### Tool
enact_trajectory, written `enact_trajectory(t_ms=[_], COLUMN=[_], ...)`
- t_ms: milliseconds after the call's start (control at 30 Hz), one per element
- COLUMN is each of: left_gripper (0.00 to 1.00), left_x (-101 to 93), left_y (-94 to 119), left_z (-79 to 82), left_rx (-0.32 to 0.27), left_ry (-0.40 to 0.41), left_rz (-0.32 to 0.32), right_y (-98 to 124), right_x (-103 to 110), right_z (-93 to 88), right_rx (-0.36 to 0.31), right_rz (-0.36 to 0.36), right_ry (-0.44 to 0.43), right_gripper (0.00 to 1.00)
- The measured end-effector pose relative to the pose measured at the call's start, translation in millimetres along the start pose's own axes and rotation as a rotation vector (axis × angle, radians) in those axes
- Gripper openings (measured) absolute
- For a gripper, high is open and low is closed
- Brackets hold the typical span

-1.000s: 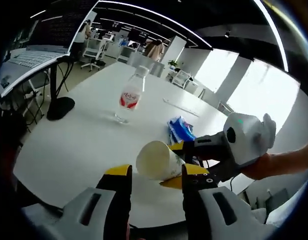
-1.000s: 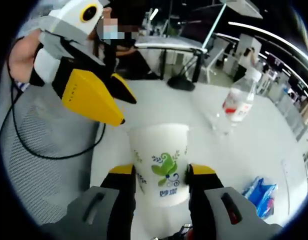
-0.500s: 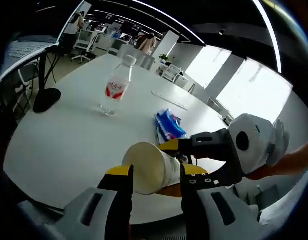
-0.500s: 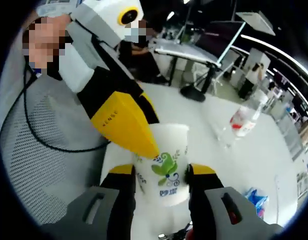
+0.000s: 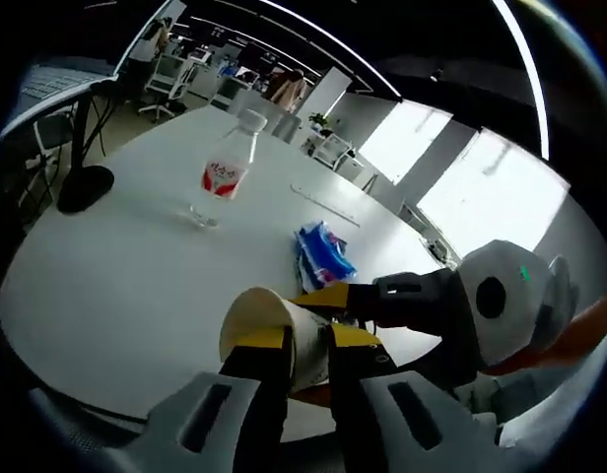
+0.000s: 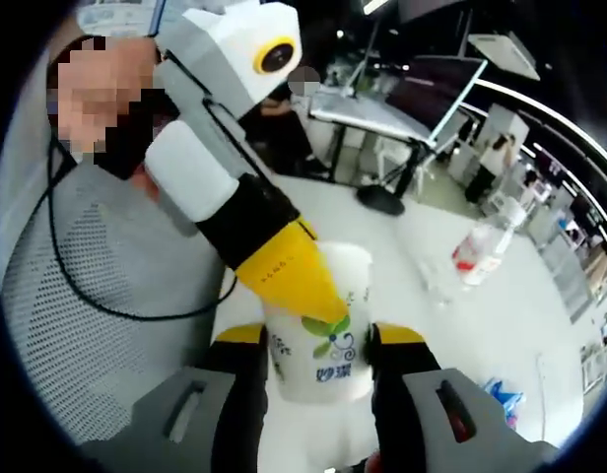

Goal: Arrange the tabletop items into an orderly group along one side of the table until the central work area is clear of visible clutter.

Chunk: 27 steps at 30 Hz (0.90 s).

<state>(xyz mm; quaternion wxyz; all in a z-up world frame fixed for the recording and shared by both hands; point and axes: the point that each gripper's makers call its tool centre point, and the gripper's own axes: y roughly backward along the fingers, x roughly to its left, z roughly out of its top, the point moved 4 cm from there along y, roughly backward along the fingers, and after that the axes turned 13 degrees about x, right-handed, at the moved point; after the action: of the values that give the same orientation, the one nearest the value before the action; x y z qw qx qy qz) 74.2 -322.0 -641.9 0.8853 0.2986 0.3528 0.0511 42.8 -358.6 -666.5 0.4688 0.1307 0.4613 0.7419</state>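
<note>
Handover between the two tongs looks to be the step in hand. The white paper cup with a green leaf print (image 6: 318, 340) is held above the near edge of the white oval table (image 5: 116, 286), squeezed at its sides by the right gripper (image 6: 318, 370). The left gripper (image 5: 305, 345) reaches in from the other side, its yellow-tipped jaws drawn close together with one of them inside the cup's mouth, so they appear to pinch the rim; in the right gripper view that yellow tip lies across the upper wall of the cup.

As I judge it, the next move calls for one tong to let go cleanly, then for the cup to be carried to the side of the table and stood upright there. Thin paper will buckle under a hard squeeze, so a light pinch seems wise.

The cup is empty as far as its open mouth shows, cream-white inside, and tipped over towards the left gripper. Further out on the table stand a clear plastic water bottle with a red label (image 5: 221, 172) and a crumpled blue and white packet (image 5: 321, 254), well apart from each other and not yet grouped.
</note>
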Motion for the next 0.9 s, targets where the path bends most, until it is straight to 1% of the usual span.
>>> enact_trajectory(t_ms=[100,200,300,367,500,633,700,800,900], left_gripper=[0.04,0.0,0.0,0.0,0.0,0.0,0.0,0.0,0.0], left_x=[-4.1,-9.7,-11.9,-10.5,-10.8,-11.5,-12.2,-12.3,-13.2], left_y=[0,-2,-4,-5,-6,-9,-10,-13,-15], left_z=[0.4,-0.1,-0.5,0.3,1.1,1.9,2.1,1.7,1.0], left_rx=[-0.004,0.002,0.009,0.005,0.004,0.019,0.022,0.038,0.05], left_ry=[0.006,-0.01,-0.021,0.0,0.007,-0.013,-0.015,-0.029,-0.044], left_rz=[-0.028,-0.049,-0.052,-0.068,-0.074,-0.07,-0.072,-0.066,-0.064], right_y=[-1,-1,-1,0,2,4,6,9,14], right_x=[1,2,2,1,0,-1,-1,-2,-3], right_z=[-1.7,-2.2,-3.1,-3.8,-8.4,-17.4,-20.1,-25.4,-31.9], right_rx=[0.001,0.003,0.009,0.007,0.006,0.025,0.015,0.021,0.022], right_rz=[0.001,0.0,-0.012,-0.021,-0.021,-0.028,-0.025,-0.035,-0.045], right_ry=[-0.008,-0.016,-0.022,-0.033,-0.086,-0.119,-0.152,-0.166,-0.207], right_gripper=[0.39,0.39,0.39,0.4,0.4,0.49,0.49,0.49,0.49])
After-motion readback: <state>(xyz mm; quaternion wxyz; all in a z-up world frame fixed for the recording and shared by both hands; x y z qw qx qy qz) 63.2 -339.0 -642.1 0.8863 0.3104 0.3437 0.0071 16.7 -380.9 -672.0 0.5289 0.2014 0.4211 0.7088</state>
